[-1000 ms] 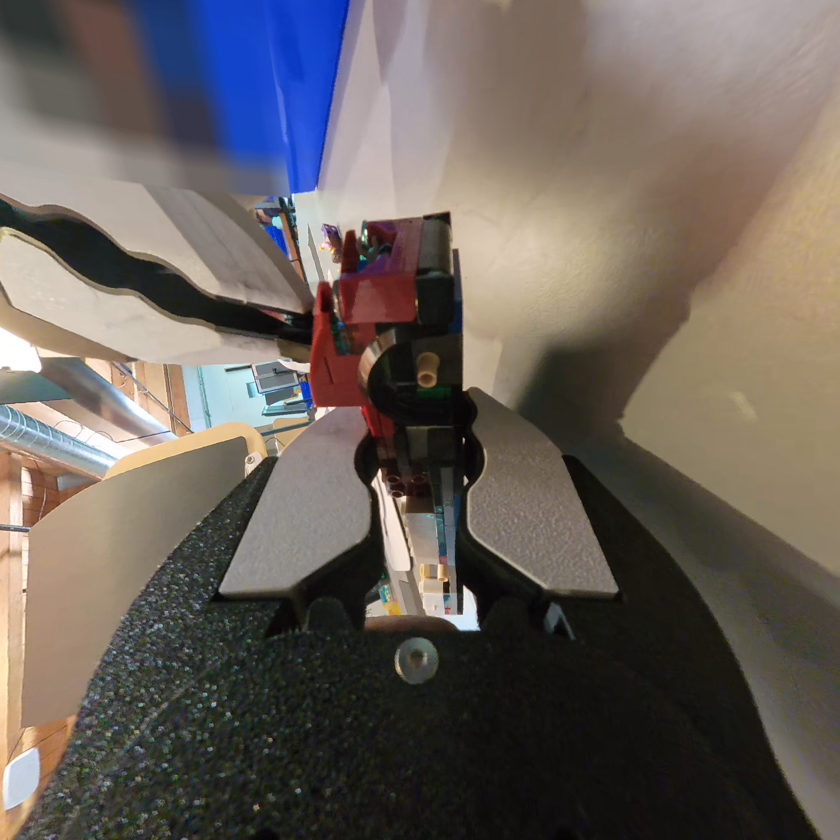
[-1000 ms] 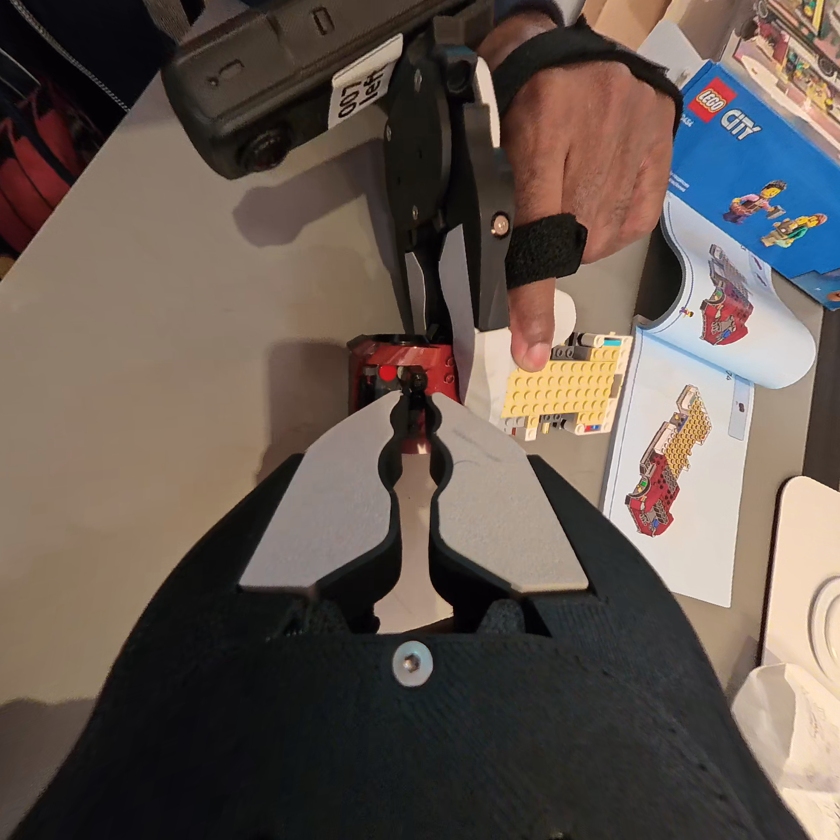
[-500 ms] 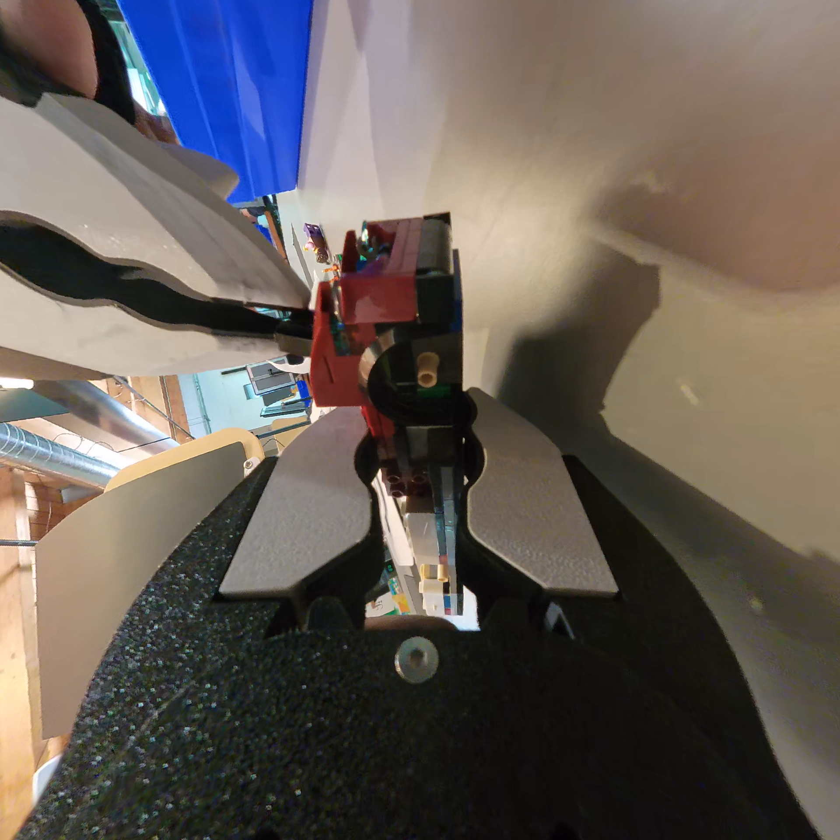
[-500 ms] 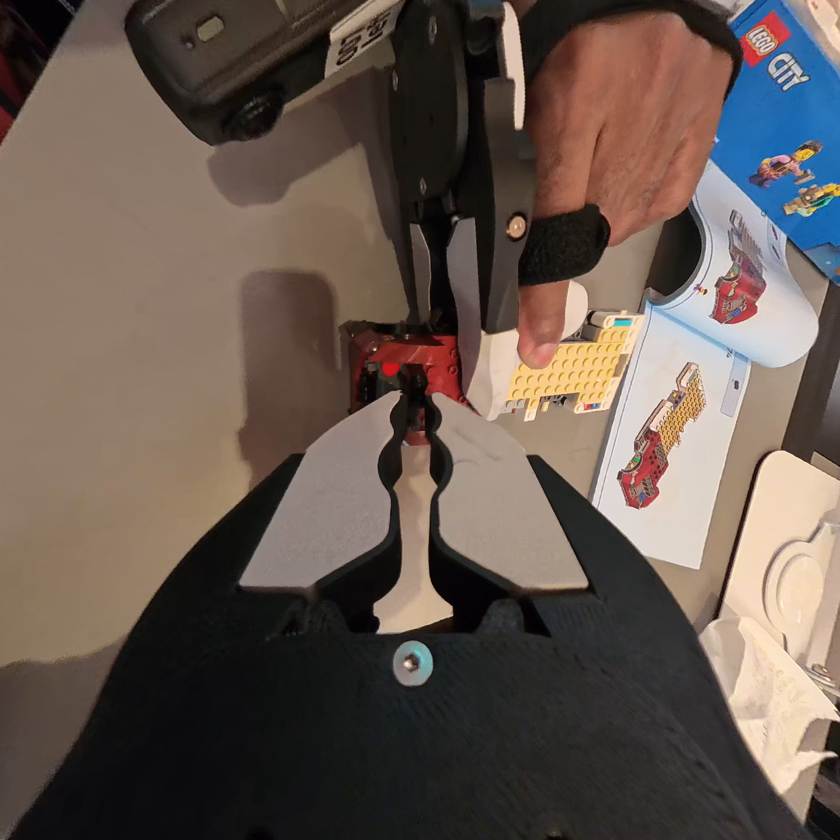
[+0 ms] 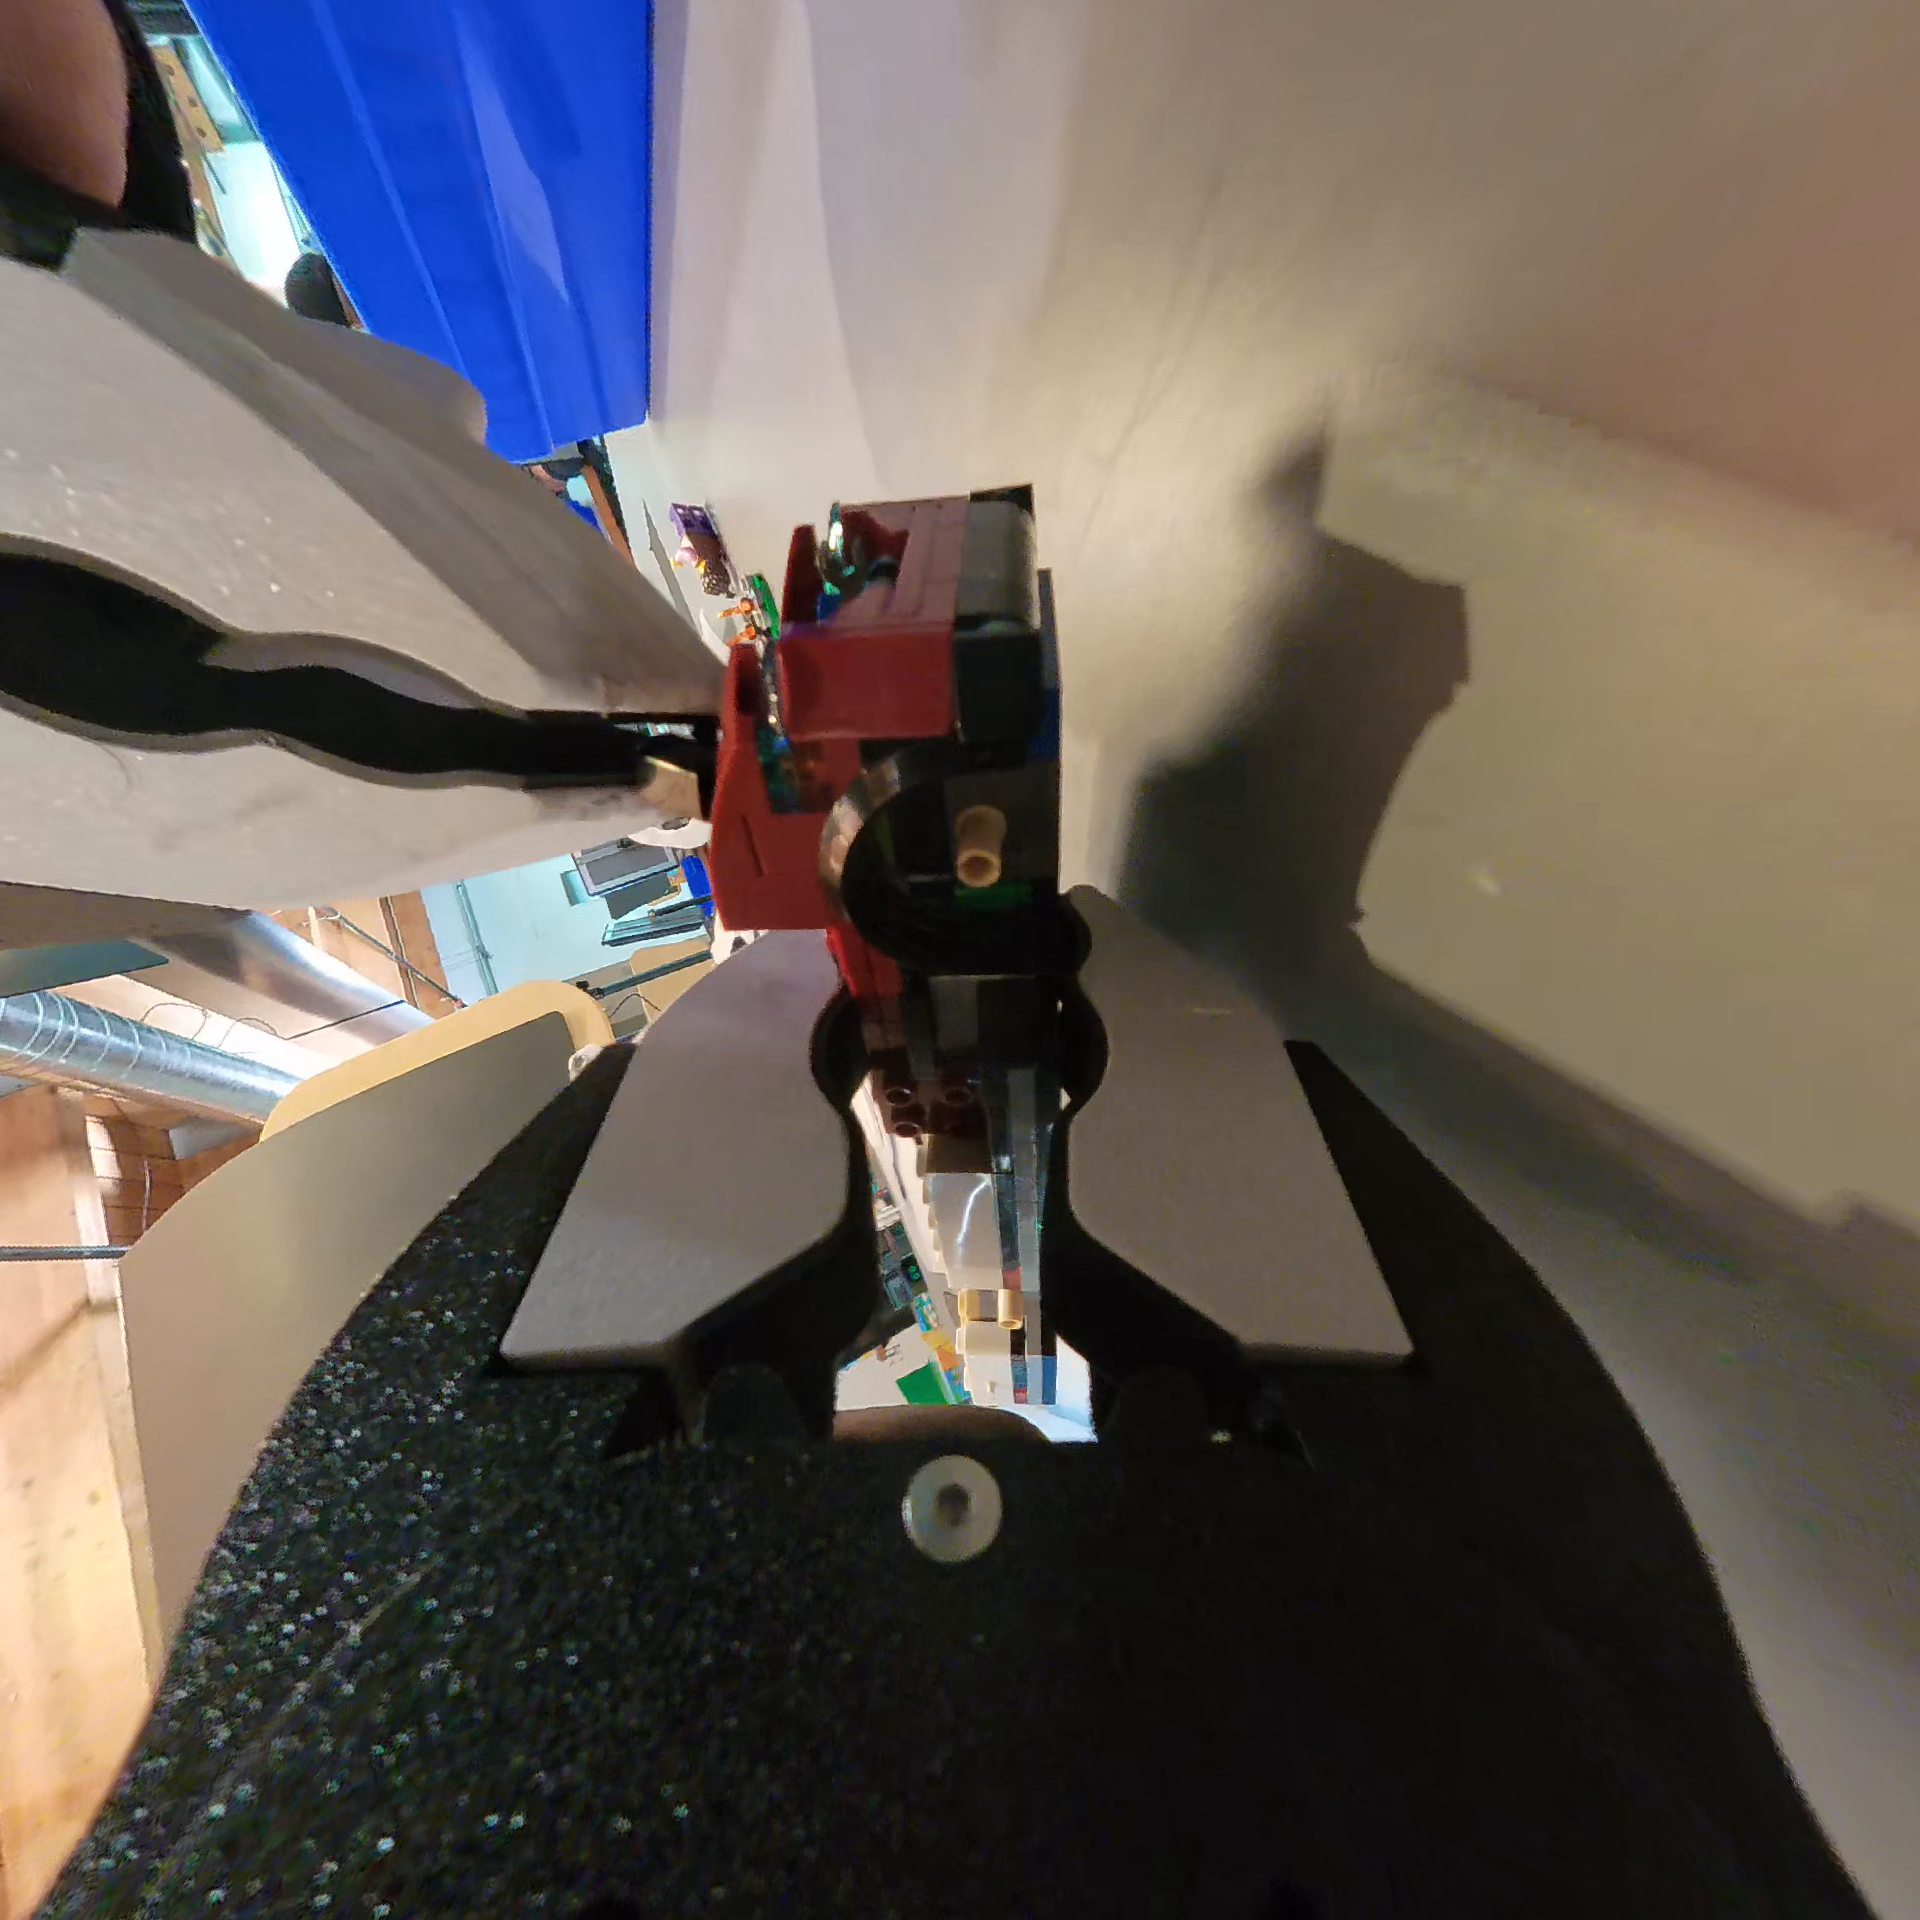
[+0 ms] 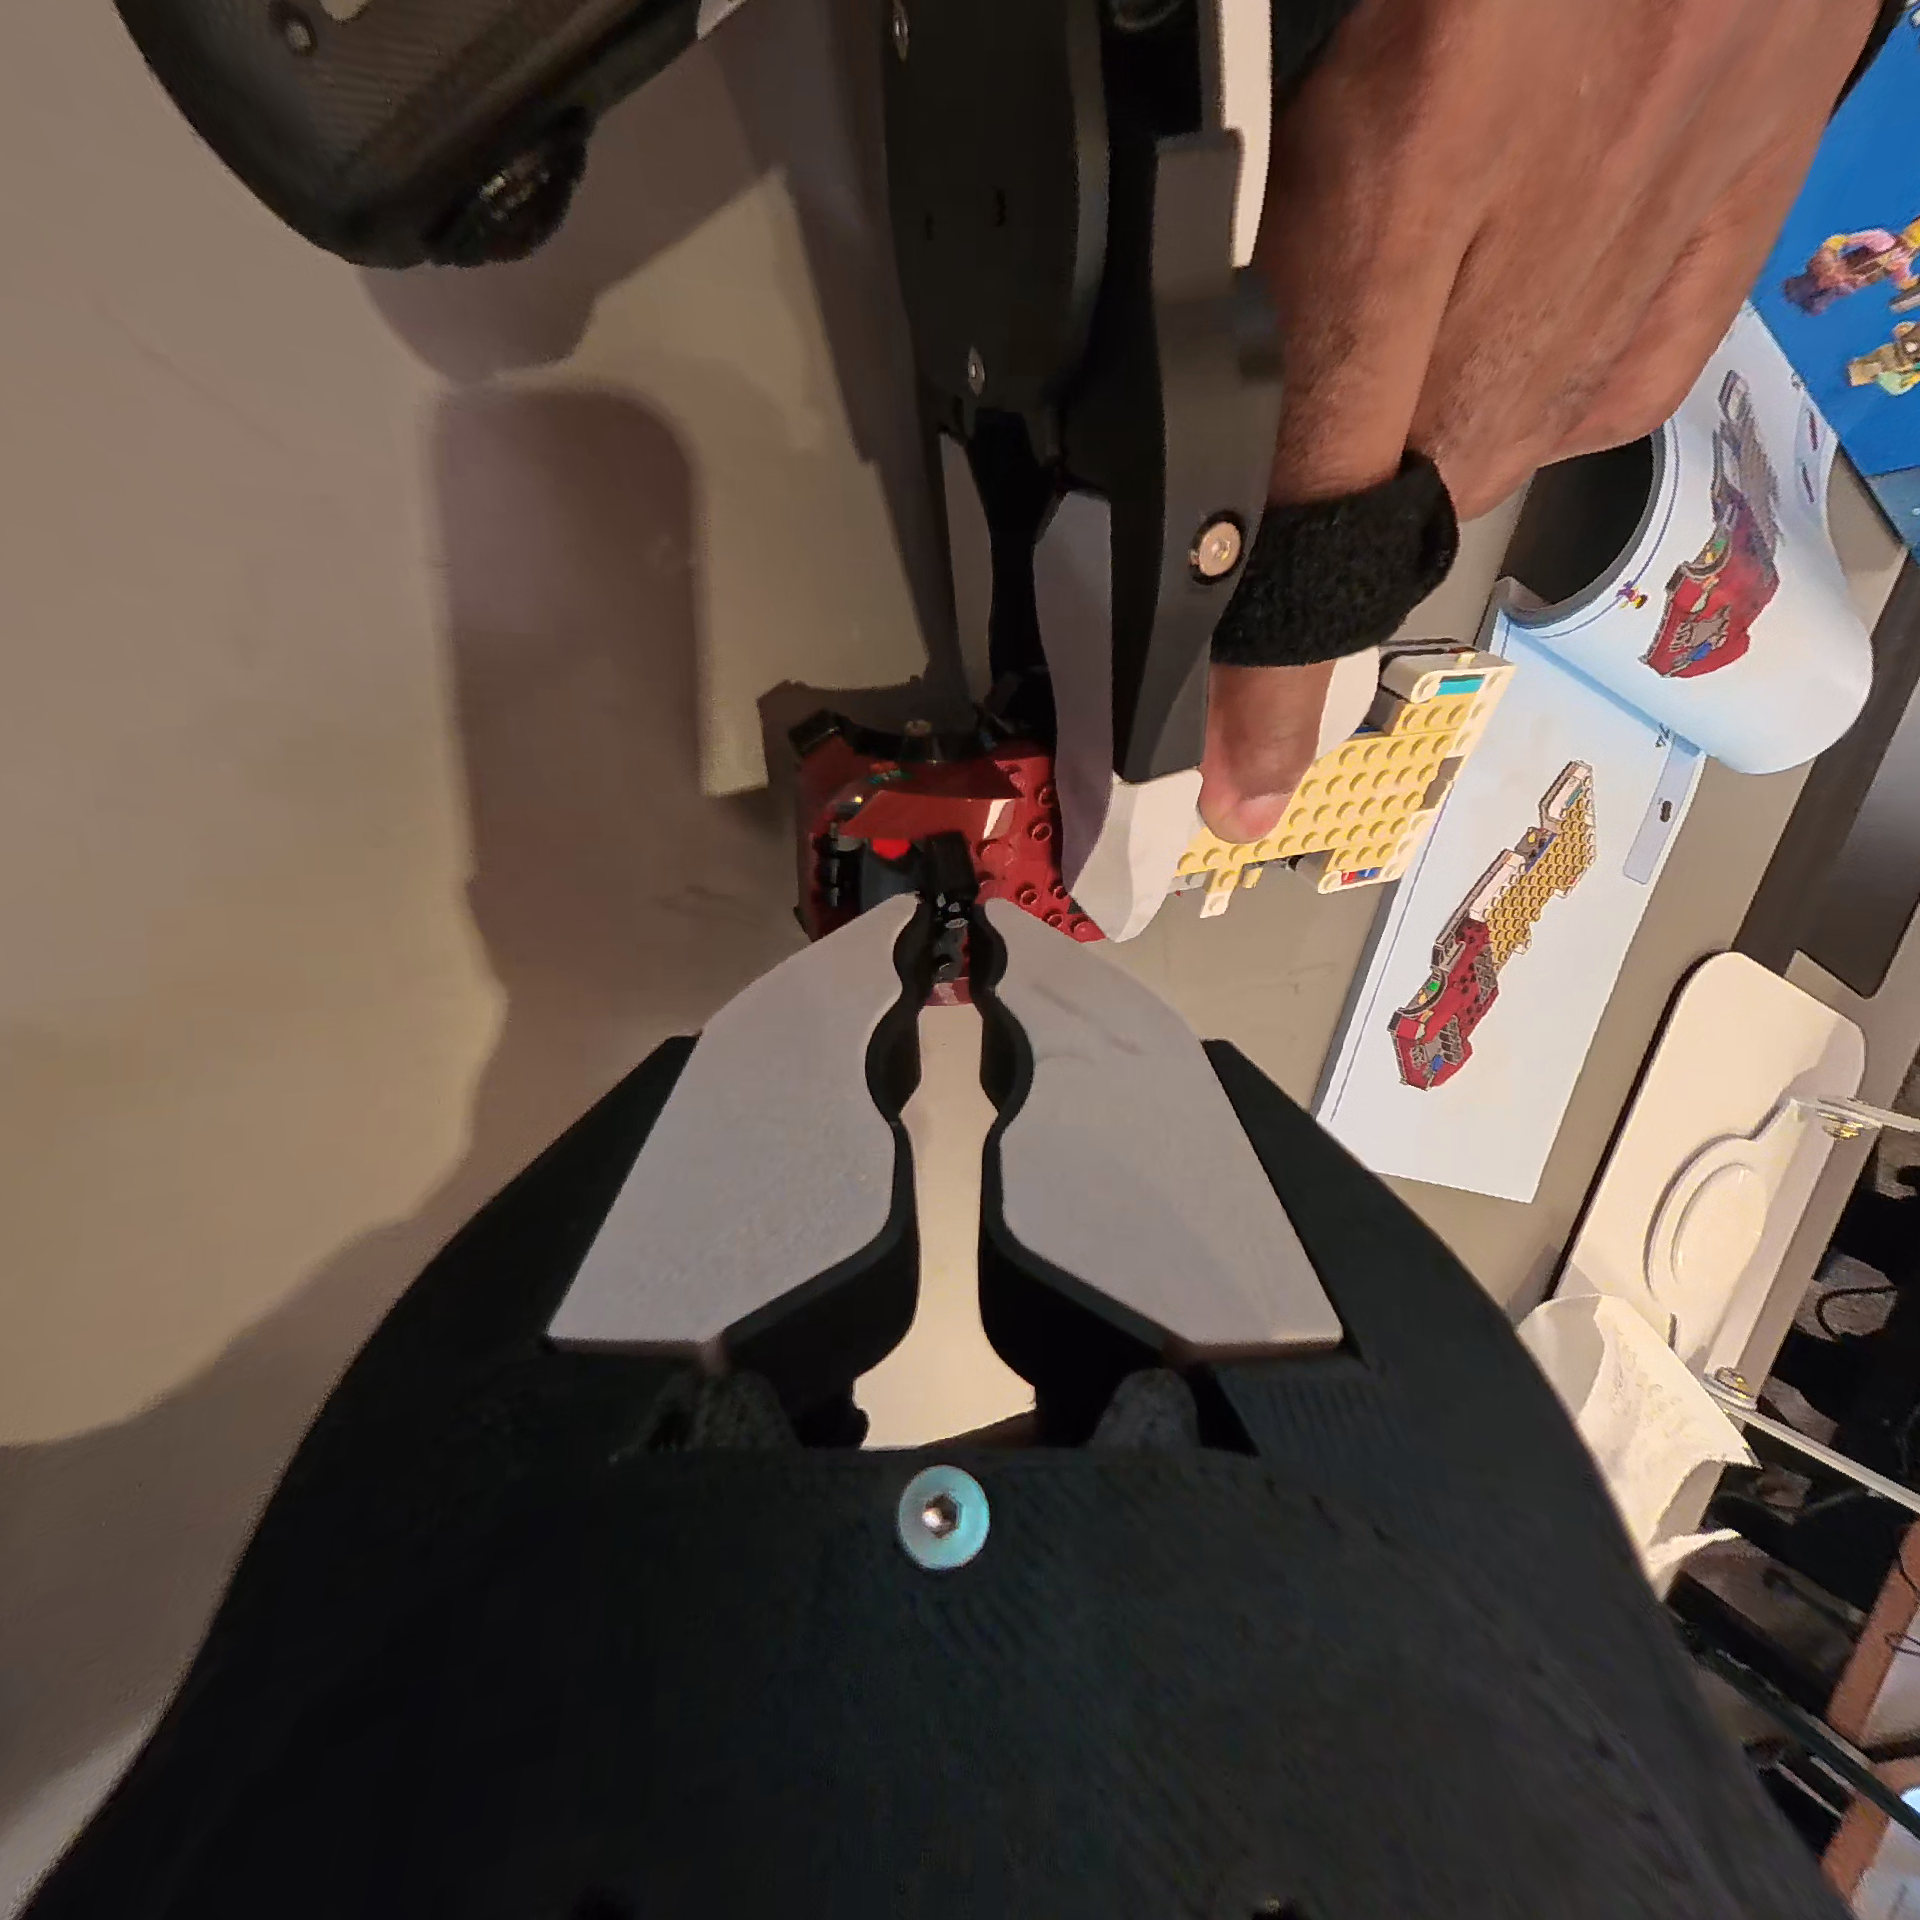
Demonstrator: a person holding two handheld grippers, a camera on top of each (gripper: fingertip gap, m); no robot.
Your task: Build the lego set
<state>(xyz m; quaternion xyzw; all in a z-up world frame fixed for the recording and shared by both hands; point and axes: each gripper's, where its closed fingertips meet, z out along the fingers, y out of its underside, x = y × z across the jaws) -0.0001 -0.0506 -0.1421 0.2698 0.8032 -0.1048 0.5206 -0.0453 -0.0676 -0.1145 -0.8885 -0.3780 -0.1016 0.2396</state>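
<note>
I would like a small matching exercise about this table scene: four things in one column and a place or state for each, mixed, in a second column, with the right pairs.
Things
1. red brick model
2. small black piece
3. yellow plate
4. open booklet

Places
A. lies flat, right of the yellow plate
B. under a fingertip
C. between the right hand-held gripper's tips
D. clamped by the left hand-held gripper

Pairs: 1-D, 2-C, 3-B, 4-A

Dark red and black brick model (image 6: 914,831), yellow studded plate (image 6: 1371,790), blue box (image 6: 1860,260).
</note>
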